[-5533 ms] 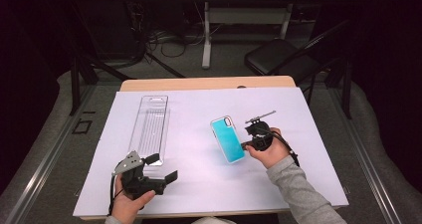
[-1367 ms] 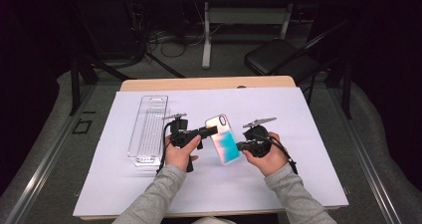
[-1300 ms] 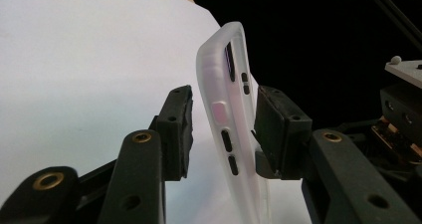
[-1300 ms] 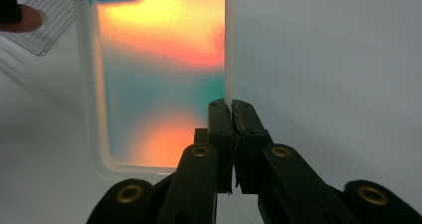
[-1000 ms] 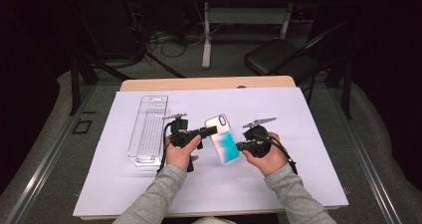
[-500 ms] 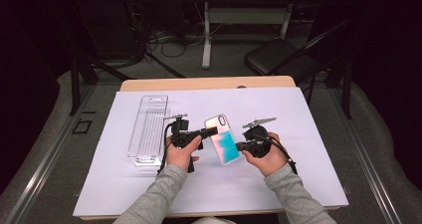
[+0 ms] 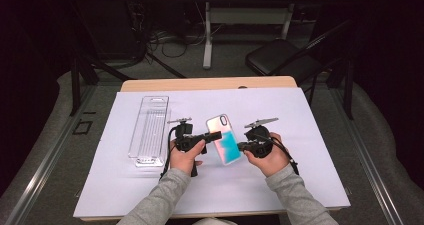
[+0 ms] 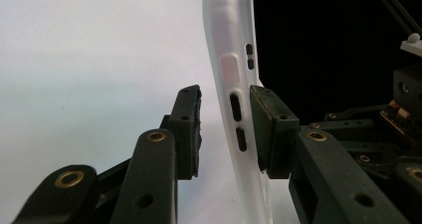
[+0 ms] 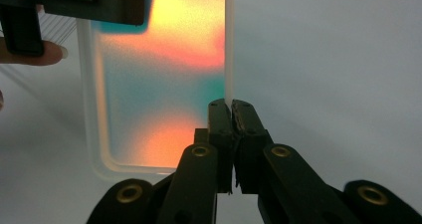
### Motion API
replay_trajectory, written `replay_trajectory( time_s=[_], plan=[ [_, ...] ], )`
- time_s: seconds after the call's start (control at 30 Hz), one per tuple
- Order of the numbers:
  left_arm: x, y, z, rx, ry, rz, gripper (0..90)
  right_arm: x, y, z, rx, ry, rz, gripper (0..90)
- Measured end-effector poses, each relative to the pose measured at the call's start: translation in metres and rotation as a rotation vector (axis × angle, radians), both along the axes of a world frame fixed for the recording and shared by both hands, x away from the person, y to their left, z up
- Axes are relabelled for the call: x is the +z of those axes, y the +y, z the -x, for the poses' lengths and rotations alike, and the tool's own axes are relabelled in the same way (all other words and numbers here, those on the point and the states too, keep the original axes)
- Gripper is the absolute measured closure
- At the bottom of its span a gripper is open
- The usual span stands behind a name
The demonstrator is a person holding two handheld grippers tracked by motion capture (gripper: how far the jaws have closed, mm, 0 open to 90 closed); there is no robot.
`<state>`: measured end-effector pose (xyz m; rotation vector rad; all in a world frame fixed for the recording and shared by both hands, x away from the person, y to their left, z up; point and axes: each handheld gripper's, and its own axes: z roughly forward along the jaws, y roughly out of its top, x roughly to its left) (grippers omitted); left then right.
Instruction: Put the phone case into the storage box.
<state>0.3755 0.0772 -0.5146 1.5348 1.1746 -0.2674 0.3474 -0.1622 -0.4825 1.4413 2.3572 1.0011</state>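
An iridescent teal-and-orange phone case is held tilted above the white sheet between both hands. My right gripper is shut on the thin side wall of the case, its jaws pinched together on that edge. My left gripper straddles the opposite, upper edge. In the left gripper view the case's side with its button cutouts stands between the jaws; one pad touches it, and a narrow gap separates the other pad.
A clear plastic packaging tray lies on the sheet left of my left hand. The wooden table edge runs along the back. A black chair and cables stand on the floor beyond.
Since the earliest frame my left gripper has come from the table's front left to the case, which has risen off the sheet. Over the last second nothing visibly moved.
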Motion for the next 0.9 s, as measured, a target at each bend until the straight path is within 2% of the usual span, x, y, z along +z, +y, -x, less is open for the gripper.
replay_trajectory(
  time_s=[0.27, 0.47, 0.9],
  plan=[
    [-0.0027, -0.0027, 0.0011, -0.006, 0.003, -0.001, 69.4, -0.001, 0.0007, -0.0004, -0.002, 0.003, -0.001, 87.9],
    [-0.0026, -0.003, 0.0014, -0.011, 0.001, 0.004, 75.3, -0.0016, 0.0009, -0.0006, 0.001, 0.004, 0.001, 87.9],
    [-0.0034, -0.0026, 0.0016, -0.012, 0.017, 0.025, 77.2, -0.0027, 0.0006, -0.0014, 0.001, 0.009, -0.006, 87.9]
  ],
)
